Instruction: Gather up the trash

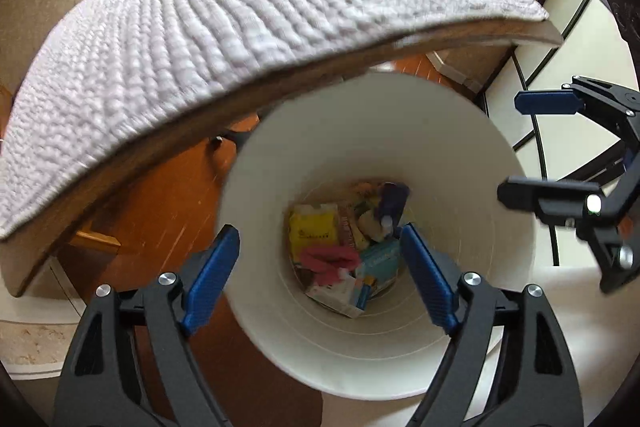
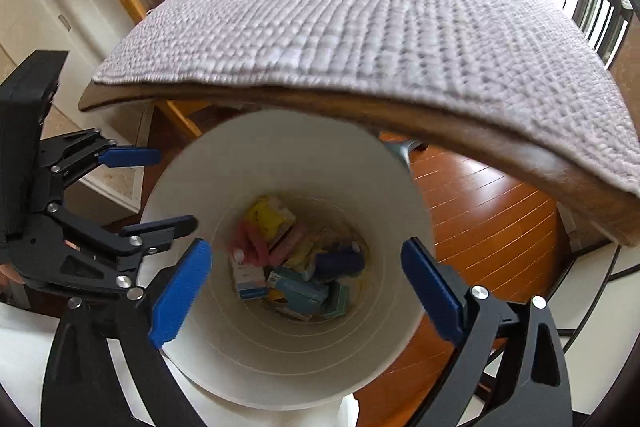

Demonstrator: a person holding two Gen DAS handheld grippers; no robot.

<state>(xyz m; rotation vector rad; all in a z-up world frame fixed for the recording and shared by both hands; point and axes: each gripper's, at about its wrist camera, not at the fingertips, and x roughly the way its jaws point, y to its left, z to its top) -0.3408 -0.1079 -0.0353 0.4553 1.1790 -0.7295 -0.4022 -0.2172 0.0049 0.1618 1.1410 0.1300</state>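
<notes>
A white trash bin [image 1: 460, 155] stands on the floor below both grippers, also in the right wrist view [image 2: 280, 155]. At its bottom lies trash: a yellow box [image 1: 312, 231], a pink glove [image 1: 332, 261], a dark blue bottle [image 1: 394, 201] and teal cartons [image 2: 298, 287]. My left gripper [image 1: 320, 267] is open and empty above the bin mouth. My right gripper [image 2: 306, 281] is open and empty above it too. The right gripper shows at the right of the left wrist view [image 1: 524, 151]. The left gripper shows at the left of the right wrist view [image 2: 156, 189].
A table with a grey quilted cloth [image 1: 224, 23] overhangs the far side of the bin, also in the right wrist view [image 2: 360, 27]. Its wooden edge [image 2: 440, 131] is close to the bin rim. Orange wood floor [image 2: 488, 211] lies around.
</notes>
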